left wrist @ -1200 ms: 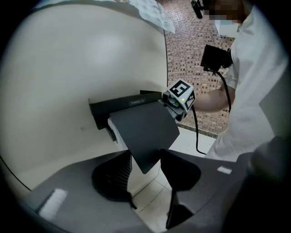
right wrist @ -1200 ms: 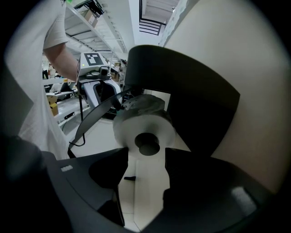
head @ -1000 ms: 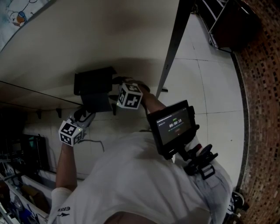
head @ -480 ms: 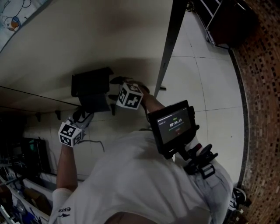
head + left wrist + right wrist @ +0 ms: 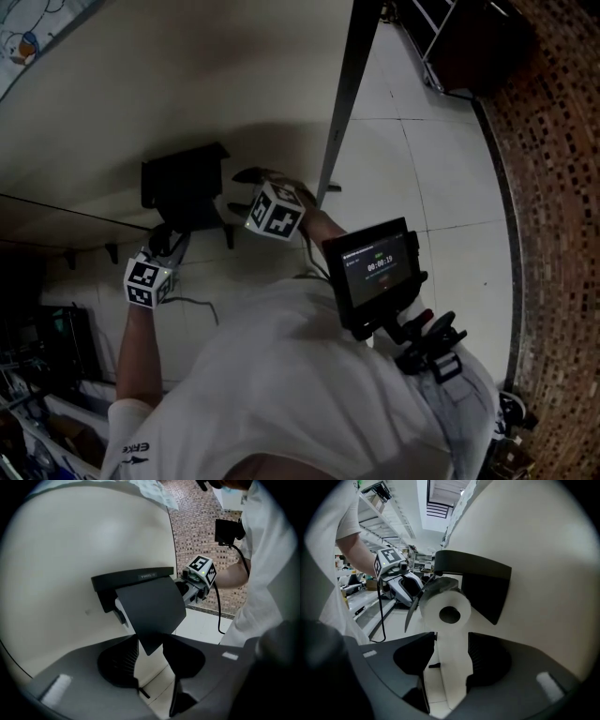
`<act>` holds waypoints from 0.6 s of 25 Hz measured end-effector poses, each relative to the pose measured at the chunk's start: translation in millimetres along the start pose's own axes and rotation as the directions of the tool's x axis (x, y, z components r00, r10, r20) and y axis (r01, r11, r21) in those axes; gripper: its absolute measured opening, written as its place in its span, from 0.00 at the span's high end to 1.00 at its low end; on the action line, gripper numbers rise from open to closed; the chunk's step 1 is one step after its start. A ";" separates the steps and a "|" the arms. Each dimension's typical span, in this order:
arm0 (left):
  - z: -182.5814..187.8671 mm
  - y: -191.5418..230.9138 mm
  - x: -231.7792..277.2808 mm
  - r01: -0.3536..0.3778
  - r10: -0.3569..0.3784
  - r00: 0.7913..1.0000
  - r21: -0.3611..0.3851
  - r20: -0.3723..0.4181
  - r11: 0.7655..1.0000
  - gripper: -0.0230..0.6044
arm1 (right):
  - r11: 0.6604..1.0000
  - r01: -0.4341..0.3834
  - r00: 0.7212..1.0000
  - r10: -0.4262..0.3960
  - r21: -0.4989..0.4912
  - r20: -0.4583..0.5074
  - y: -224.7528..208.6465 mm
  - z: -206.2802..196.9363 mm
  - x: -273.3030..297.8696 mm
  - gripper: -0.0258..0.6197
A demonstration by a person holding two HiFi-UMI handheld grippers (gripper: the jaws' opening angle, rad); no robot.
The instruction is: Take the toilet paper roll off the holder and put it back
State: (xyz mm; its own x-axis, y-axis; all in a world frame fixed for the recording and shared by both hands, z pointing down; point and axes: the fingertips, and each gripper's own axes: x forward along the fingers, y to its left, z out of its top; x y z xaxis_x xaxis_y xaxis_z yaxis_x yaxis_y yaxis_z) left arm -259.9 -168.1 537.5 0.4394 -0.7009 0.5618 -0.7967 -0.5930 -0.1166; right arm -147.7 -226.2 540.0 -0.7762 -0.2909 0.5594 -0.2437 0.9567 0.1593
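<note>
A black toilet paper holder (image 5: 183, 187) hangs on the cream wall. In the left gripper view its top shelf (image 5: 133, 577) and hinged flap (image 5: 150, 609) cover most of the white roll (image 5: 119, 609). The flap's lower corner sits between the jaws of my left gripper (image 5: 150, 644), which are closing on it. From the other side, the roll (image 5: 447, 609) shows end-on with its core hole. Its loose tail (image 5: 452, 667) hangs between the jaws of my right gripper (image 5: 452, 637), also closing, with slim gaps still showing. Overhead, the left gripper (image 5: 161, 246) is below the holder and the right gripper (image 5: 248, 180) beside it.
A dark slanted post (image 5: 342, 103) stands just right of the holder. White floor tiles (image 5: 441, 187) and a brown mosaic strip (image 5: 553, 187) lie to the right. A black screen device (image 5: 375, 272) hangs on the person's chest. A cable (image 5: 192, 305) trails from the left gripper.
The holder and both grippers have drifted left in the head view. The left gripper has edged up closer under the holder.
</note>
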 end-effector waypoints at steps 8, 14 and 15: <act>-16.2 7.7 -2.7 -0.108 0.108 0.994 0.024 0.011 0.994 0.73 | 0.998 0.052 0.998 -0.051 0.027 -0.025 25.5 2.7 -16.0 0.67; -9.6 14.6 13.7 -0.182 0.181 0.983 0.032 0.031 0.983 0.74 | 0.994 0.101 0.994 -0.098 0.046 -0.057 24.1 -2.7 -20.4 0.74; -9.9 16.5 17.2 -0.191 0.190 0.981 0.036 0.026 0.981 0.74 | 0.993 0.107 0.993 -0.104 0.050 -0.061 22.5 -3.4 -21.0 0.75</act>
State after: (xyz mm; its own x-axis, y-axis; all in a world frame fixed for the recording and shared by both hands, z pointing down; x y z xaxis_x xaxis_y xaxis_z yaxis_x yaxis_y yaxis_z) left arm -269.6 -186.0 553.3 0.2904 -0.8109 0.5080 -0.8506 -0.4620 -0.2512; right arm -134.9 -198.5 534.7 -0.7101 -0.3871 0.5882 -0.3539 0.9183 0.1772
